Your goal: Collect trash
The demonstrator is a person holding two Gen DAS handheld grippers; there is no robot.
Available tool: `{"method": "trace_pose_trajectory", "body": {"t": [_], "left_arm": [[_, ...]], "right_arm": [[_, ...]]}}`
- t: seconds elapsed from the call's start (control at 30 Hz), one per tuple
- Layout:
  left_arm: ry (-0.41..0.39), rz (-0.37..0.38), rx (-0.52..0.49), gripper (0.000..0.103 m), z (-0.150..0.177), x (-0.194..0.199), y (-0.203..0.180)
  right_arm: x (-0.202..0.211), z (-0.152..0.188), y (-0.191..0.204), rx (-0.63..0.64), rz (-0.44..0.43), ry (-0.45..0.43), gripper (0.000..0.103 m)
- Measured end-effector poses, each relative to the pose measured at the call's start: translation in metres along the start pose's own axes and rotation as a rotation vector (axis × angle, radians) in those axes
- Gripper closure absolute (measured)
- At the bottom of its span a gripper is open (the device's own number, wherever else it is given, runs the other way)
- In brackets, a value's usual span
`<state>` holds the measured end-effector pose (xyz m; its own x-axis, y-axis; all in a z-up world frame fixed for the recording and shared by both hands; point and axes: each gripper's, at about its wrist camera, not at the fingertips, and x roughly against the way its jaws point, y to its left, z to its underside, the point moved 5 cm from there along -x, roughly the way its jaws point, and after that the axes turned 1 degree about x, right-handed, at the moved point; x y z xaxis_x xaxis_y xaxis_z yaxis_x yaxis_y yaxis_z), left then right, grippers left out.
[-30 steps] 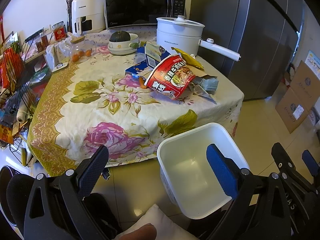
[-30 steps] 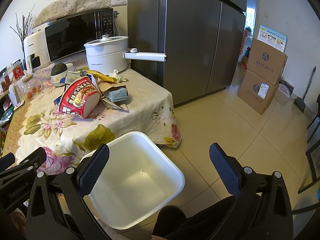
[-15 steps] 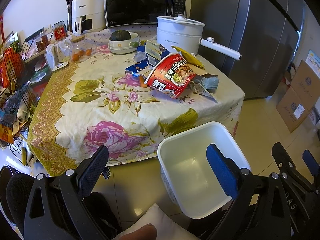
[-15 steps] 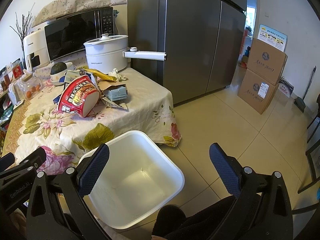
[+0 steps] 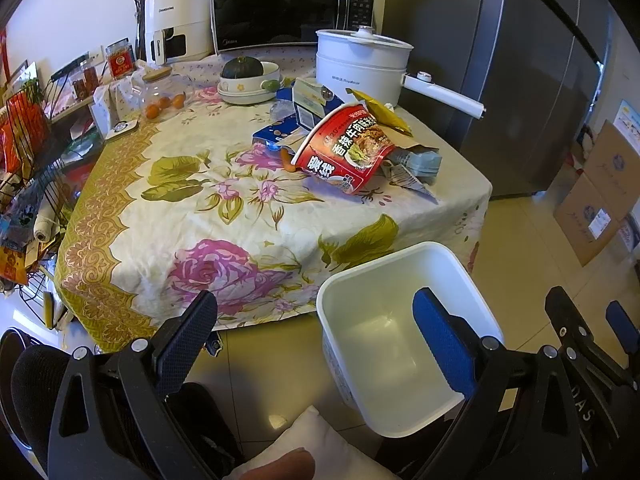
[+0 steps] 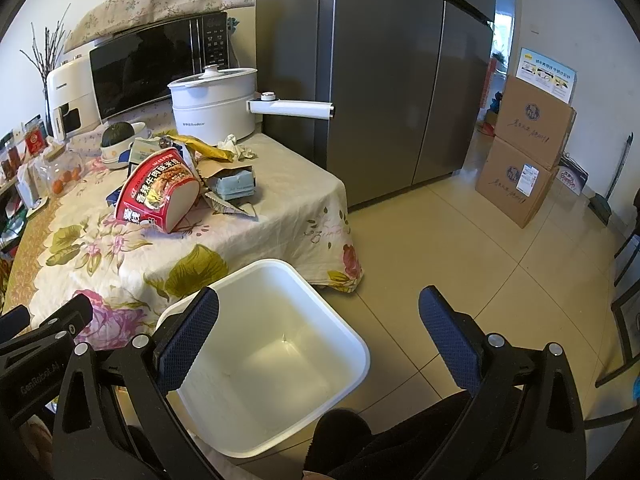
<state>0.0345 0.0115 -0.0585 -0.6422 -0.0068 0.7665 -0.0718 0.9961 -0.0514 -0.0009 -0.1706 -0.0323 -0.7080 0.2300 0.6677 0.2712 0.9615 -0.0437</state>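
A white bin [image 5: 368, 320] stands on the floor against the table's front right corner, with nothing visible inside it [image 6: 280, 320]. On the flowered tablecloth [image 5: 200, 216] lies a heap of trash: a red instant-noodle cup [image 5: 344, 152] on its side [image 6: 160, 192], a yellow wrapper [image 5: 380, 114], a blue packet [image 5: 276, 134], a grey-green box [image 6: 234, 184] on torn paper, and a crumpled tissue [image 6: 236, 148]. My left gripper [image 5: 314, 320] hangs open below the table edge, beside the bin. My right gripper [image 6: 318, 316] is open above the bin. Neither holds anything.
At the table's back stand a white electric pot [image 5: 360, 64] with a long handle, a microwave [image 5: 292, 4], a bowl with a squash [image 5: 248, 80] and a jar of oranges [image 5: 164, 96]. A wire rack [image 5: 28, 168] is left, a fridge [image 6: 380, 80] and cardboard boxes [image 6: 524, 160] right.
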Motion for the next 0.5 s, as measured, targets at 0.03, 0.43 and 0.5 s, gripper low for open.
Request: {"method": "trace_pose_trajectory", "body": {"t": [0.03,0.43,0.5], "left_arm": [[0.001,-0.001,0.000,0.008,0.0001,-0.0001,0.0002],[0.005,-0.004,0.002,0.008,0.0008,-0.0005,0.0010],[0.007,-0.005,0.003,0.008,0.0008,-0.0009,0.0011]], "right_arm": [[-0.0004,0.0005,0.0005,0.000,0.000,0.002,0.007],[-0.0031,0.0019,-0.0001,-0.001,0.002,0.009,0.007],[-0.0046,0.0032,-0.0001,0.000,0.003,0.013,0.007]]}}
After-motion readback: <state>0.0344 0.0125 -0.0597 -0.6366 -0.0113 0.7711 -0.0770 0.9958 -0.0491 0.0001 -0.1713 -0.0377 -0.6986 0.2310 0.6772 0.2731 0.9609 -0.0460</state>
